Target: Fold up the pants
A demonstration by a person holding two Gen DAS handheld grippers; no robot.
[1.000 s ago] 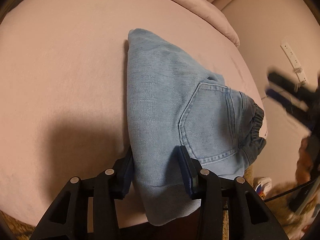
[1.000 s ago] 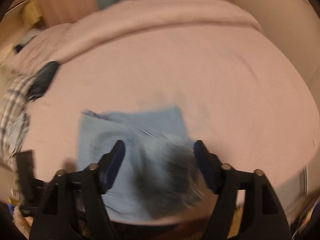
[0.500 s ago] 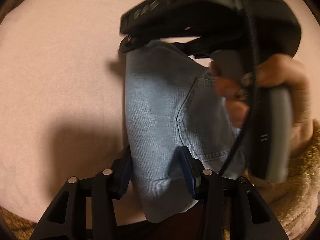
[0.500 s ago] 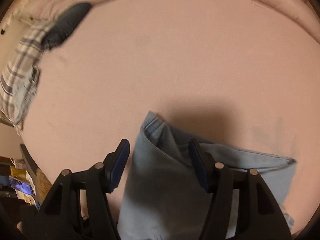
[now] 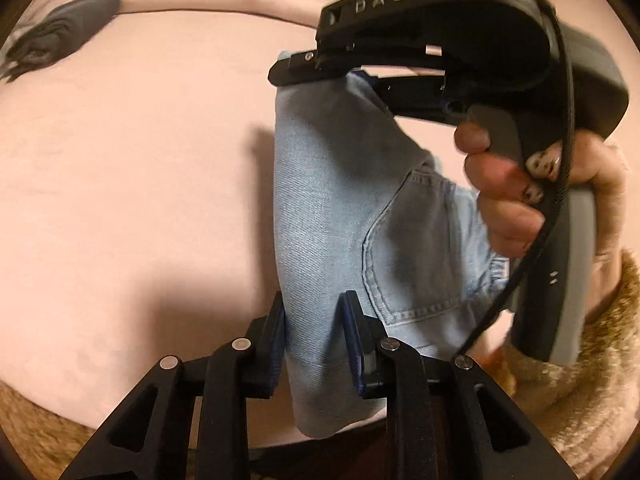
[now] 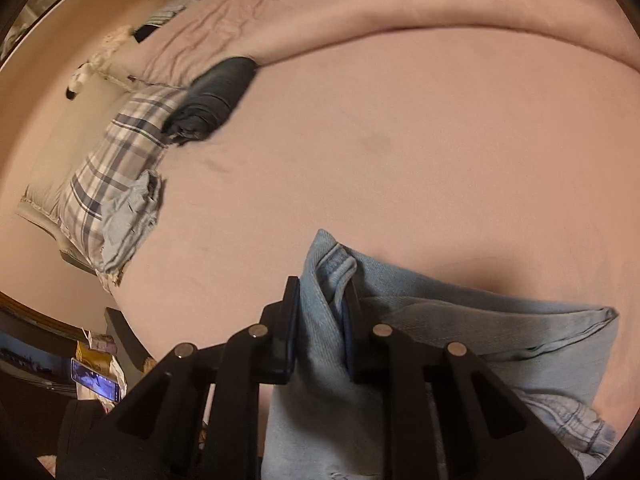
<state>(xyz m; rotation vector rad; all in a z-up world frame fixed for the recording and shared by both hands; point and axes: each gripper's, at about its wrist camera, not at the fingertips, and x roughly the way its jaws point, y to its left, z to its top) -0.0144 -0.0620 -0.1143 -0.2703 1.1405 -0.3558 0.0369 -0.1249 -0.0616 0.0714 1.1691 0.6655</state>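
Two black two-finger grippers were on the folded light-blue denim pants (image 5: 340, 208), which lay on the pale pink bedspread (image 5: 140, 180) near its front edge. Your left gripper (image 5: 316, 340) had its blue-padded jaws on either side of the near end of the fold, with cloth filling the gap between them; the jaws had just been closing, and the pads pressed the denim. Your right gripper (image 6: 320, 320) had also just been closing, and its pads pinched a bunched seam edge at the far corner of the same pants, where the fabric rose into a small ridge between the fingers. In the left wrist view, that right gripper reached in from the upper right, its tips at the far end of the denim, with your right hand (image 5: 516, 196) wrapped around its grey handle and a fuzzy tan sleeve (image 5: 580, 380) at the wrist. A stitched back pocket (image 5: 412, 248) faced up between the two grips. Well apart from the pants, at the far left of the bed, a rolled dark denim garment (image 6: 216, 96) rested against a blue-and-white plaid pillow (image 6: 116, 160), and a crumpled light-blue cloth (image 6: 128, 216) lay at the pillow's near end.
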